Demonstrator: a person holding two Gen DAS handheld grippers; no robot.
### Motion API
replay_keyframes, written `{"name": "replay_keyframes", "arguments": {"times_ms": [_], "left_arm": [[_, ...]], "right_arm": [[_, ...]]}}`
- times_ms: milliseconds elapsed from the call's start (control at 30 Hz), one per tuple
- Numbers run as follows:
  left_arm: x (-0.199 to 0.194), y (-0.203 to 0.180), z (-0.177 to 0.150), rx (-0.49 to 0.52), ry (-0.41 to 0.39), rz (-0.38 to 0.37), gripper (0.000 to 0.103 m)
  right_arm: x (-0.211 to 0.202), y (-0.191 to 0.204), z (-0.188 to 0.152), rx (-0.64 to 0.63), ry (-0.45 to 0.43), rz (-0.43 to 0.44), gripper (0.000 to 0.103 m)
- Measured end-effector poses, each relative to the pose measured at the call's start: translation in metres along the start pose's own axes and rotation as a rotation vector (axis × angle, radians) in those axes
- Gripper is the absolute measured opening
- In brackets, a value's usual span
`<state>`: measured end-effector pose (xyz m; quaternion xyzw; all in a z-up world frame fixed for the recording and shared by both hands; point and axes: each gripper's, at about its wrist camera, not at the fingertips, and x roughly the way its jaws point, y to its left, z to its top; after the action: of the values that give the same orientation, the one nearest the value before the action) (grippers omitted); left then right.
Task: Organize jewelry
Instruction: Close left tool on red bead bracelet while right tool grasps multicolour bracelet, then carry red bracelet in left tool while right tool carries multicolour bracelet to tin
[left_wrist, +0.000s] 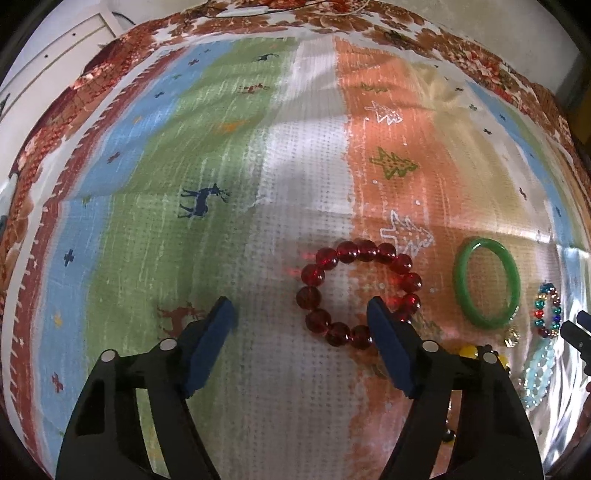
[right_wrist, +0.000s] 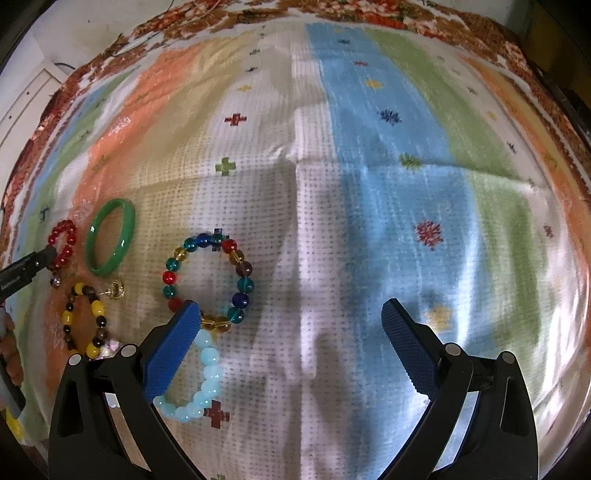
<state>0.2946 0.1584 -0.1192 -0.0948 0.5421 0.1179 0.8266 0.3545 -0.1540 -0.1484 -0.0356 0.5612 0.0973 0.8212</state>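
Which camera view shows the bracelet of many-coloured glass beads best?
The right wrist view. There the many-coloured glass bead bracelet lies whole and near, only its lower edge hidden behind one blue finger pad. In the left wrist view the same bracelet is small and squeezed at the far right edge.

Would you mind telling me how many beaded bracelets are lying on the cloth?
4: red bead bracelet far left, yellow-and-brown bracelet nearer, multicolour bracelet centre-left, pale blue bracelet partly under the right claw. The green bangle is unbeaded; more may be hidden.
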Motion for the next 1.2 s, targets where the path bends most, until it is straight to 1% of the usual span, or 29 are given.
{"name": "replay_keyframes", "arguments": {"times_ms": [100, 200, 233, 267, 300, 333, 367, 400, 433, 467, 533, 600, 733, 833, 967, 1200], "left_arm": [[0.005, 0.000, 0.000, 0.012, -0.005, 0.011, 0.070], [0.006, 0.000, 0.000, 0.024, -0.008, 0.028, 0.061], [0.005, 0.002, 0.000, 0.022, -0.008, 0.034, 0.055], [0.005, 0.003, 0.000, 0.018, -0.007, 0.032, 0.049], [0.005, 0.004, 0.000, 0.018, -0.006, 0.033, 0.045], [0.005, 0.004, 0.000, 0.020, -0.005, 0.034, 0.037], [0.005, 0.004, 0.000, 0.023, -0.004, 0.036, 0.030], [0.005, 0.004, 0.000, 0.025, -0.003, 0.036, 0.027], [0.005, 0.004, 0.000, 0.028, 0.000, 0.034, 0.019], [0.005, 0.004, -0.001, 0.032, 0.001, 0.034, 0.014], [0.005, 0.004, -0.001, 0.034, 0.004, 0.035, 0.013], [0.004, 0.005, 0.000, 0.029, 0.006, 0.028, 0.013], [-0.005, 0.005, 0.001, 0.014, 0.008, 0.019, 0.013], [-0.022, 0.004, 0.002, 0.005, -0.021, -0.002, 0.013], [-0.046, 0.000, 0.000, 0.004, -0.064, -0.039, 0.013], [-0.073, -0.001, -0.001, -0.023, -0.124, -0.065, 0.013]], "right_arm": [[0.005, 0.002, 0.001, -0.030, -0.001, -0.031, 0.099], [0.011, -0.002, 0.004, -0.023, -0.007, -0.037, 0.098], [0.013, -0.003, 0.005, -0.017, -0.001, -0.041, 0.094], [0.015, -0.005, 0.006, -0.017, 0.001, -0.044, 0.093], [0.015, -0.005, 0.007, -0.018, -0.002, -0.046, 0.090], [0.015, -0.004, 0.007, -0.023, -0.006, -0.047, 0.084], [0.014, -0.002, 0.007, -0.031, -0.010, -0.043, 0.081], [0.013, -0.001, 0.007, -0.036, -0.012, -0.039, 0.071], [0.011, 0.001, 0.007, -0.040, -0.014, -0.032, 0.060], [0.010, 0.002, 0.007, -0.045, -0.015, -0.020, 0.053], [0.008, 0.003, 0.008, -0.048, -0.020, -0.012, 0.024], [0.007, 0.002, 0.009, -0.049, -0.024, -0.019, 0.010], [0.002, -0.003, 0.009, -0.035, -0.033, 0.008, 0.010], [-0.011, 0.001, 0.008, -0.052, -0.062, 0.009, 0.010], [-0.033, 0.012, 0.006, -0.080, -0.107, 0.039, 0.010], [-0.061, 0.025, -0.005, -0.114, -0.151, 0.067, 0.010]]}}
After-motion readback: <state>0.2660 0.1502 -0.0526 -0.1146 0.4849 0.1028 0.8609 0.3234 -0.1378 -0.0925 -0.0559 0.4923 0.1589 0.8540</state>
